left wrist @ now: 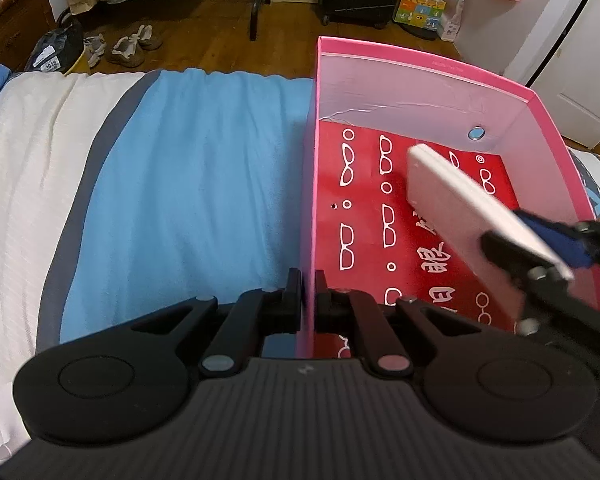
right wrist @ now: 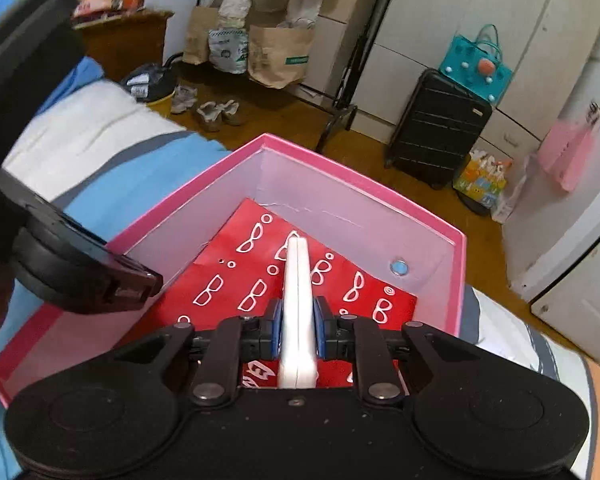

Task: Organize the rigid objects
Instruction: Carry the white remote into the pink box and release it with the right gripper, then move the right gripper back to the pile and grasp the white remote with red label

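White case held over the pink box, not yet set down

The flat white case (right wrist: 297, 296), smooth, hard and round-cornered with a seam along its edge, is clamped edge-up between the blue pads of the right gripper (right wrist: 297, 330) and hangs tilted inside the box (left wrist: 420, 64), above the red sheet (left wrist: 364, 216) printed with white glasses outlines; release is what seems left. The box is stiff pink card with pale inner walls and a small metal stud. The left gripper (left wrist: 308, 300) pinches the box's near wall, steadying it on the soft blue blanket (left wrist: 188, 184)
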Motion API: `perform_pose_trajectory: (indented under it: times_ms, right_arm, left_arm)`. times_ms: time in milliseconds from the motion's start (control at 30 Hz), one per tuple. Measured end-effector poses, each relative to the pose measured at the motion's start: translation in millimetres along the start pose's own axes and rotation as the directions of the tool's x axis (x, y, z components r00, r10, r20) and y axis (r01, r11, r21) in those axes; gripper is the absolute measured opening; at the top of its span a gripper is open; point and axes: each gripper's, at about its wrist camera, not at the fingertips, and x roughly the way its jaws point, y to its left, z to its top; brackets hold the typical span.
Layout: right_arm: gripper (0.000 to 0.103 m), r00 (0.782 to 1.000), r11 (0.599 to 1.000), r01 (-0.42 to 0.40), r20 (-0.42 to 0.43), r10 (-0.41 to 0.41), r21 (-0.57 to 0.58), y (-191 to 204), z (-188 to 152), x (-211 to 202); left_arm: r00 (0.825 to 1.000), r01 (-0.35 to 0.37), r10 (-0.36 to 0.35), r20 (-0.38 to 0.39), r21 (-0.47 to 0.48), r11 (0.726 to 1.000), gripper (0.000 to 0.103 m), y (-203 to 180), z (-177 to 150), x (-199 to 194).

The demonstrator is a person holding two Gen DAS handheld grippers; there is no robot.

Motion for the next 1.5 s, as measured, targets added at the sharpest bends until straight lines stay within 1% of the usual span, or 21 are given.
perform_pose_trajectory:
  times_ms: [67,133,233,300,333,400,500,600,633,667,700,733,767,833,900,1033,1067,1133,1300,1367,1500]
  right_arm:
    - [0.020,0.999,1.000,-0.030,-0.033,0.029,-0.010,3,-2,3]
    - [0.020,0.991,0.994,-0.106,-0.077,0.108,0.028,3,-3,6]
    - [0.024,0.951,0.949,-0.271,-0.107,0.289,0.158,-10,-8,7]
    - [0.037,0.920,0.909,-0.342,-0.113,0.376,0.240,-18,-10,9]
    - [0.040,0.909,0.892,-0.358,-0.117,0.401,0.275,-21,-11,10]
    - [0.048,0.899,0.878,-0.356,-0.141,0.416,0.320,-23,-15,12]
    - [0.050,0.889,0.887,-0.302,-0.231,0.394,0.349,-23,-21,22]
    - [0.050,0.870,0.876,-0.285,-0.278,0.407,0.390,-23,-28,31]
    - [0.048,0.858,0.855,-0.297,-0.273,0.434,0.426,-25,-30,33]
    - [0.034,0.843,0.822,-0.318,-0.256,0.473,0.473,-28,-31,34]
    - [0.024,0.828,0.785,-0.336,-0.234,0.510,0.521,-30,-33,36]
    - [0.023,0.817,0.754,-0.349,-0.214,0.536,0.557,-32,-35,40]
    - [0.023,0.814,0.736,-0.348,-0.203,0.545,0.581,-32,-37,40]
    - [0.023,0.818,0.725,-0.343,-0.190,0.543,0.598,-30,-39,42]
    - [0.023,0.833,0.743,-0.344,-0.178,0.523,0.574,-25,-40,36]
    - [0.026,0.888,0.833,-0.309,-0.174,0.426,0.460,-24,-38,10]
    - [0.032,0.898,0.856,-0.294,-0.183,0.399,0.426,-26,-38,-1]
    - [0.034,0.914,0.886,-0.273,-0.185,0.360,0.375,-35,-38,-20]
    - [0.039,0.937,0.914,-0.246,-0.163,0.310,0.323,-71,-47,-70]
    - [0.042,0.949,0.919,-0.225,-0.141,0.282,0.323,-87,-54,-87]
    - [0.047,0.962,0.923,-0.185,-0.132,0.241,0.338,-109,-73,-108]
  left_arm:
    - [1.000,0.005,-0.005,0.000,0.000,1.000,0.004,1,0,0]
    - [1.000,0.010,-0.010,-0.002,-0.002,1.000,0.004,2,0,0]
    - [1.000,0.012,-0.012,-0.006,0.001,1.000,0.004,1,1,1]
    - [1.000,0.010,-0.010,-0.007,0.003,1.000,0.004,1,1,1]
    - [1.000,0.012,-0.012,-0.008,0.000,1.000,0.005,1,1,0]
    - [1.000,0.013,-0.013,-0.012,-0.003,1.000,0.005,2,1,1]
    - [1.000,0.017,-0.017,-0.012,-0.007,1.000,0.005,3,2,1]
    - [1.000,0.015,-0.015,-0.012,-0.008,1.000,0.005,2,1,2]
    - [1.000,0.016,-0.016,-0.011,-0.009,1.000,0.005,2,1,1]
    - [1.000,0.016,-0.016,-0.010,-0.008,1.000,0.005,2,1,1]
    - [1.000,0.017,-0.017,-0.010,-0.008,1.000,0.005,2,1,1]
    - [1.000,0.017,-0.017,-0.009,-0.008,1.000,0.005,2,1,1]
    - [1.000,0.016,-0.016,-0.009,-0.006,1.000,0.005,2,0,1]
    - [1.000,0.013,-0.013,-0.008,-0.001,1.000,0.005,1,-1,0]
    - [1.000,0.015,-0.015,-0.006,0.002,1.000,0.005,2,-2,0]
    - [1.000,0.015,-0.014,-0.010,0.009,1.000,0.005,2,-2,-1]
    - [1.000,0.012,-0.012,-0.012,0.014,1.000,0.005,1,-2,-1]
    - [1.000,0.011,-0.011,-0.015,0.017,1.000,0.005,0,-1,-2]
    - [1.000,0.014,-0.014,-0.024,0.012,1.000,0.005,2,0,-2]
    - [1.000,0.009,-0.009,-0.026,0.018,1.000,0.005,0,0,-2]
    - [1.000,0.003,-0.002,-0.029,0.029,1.000,0.004,-2,-1,-4]
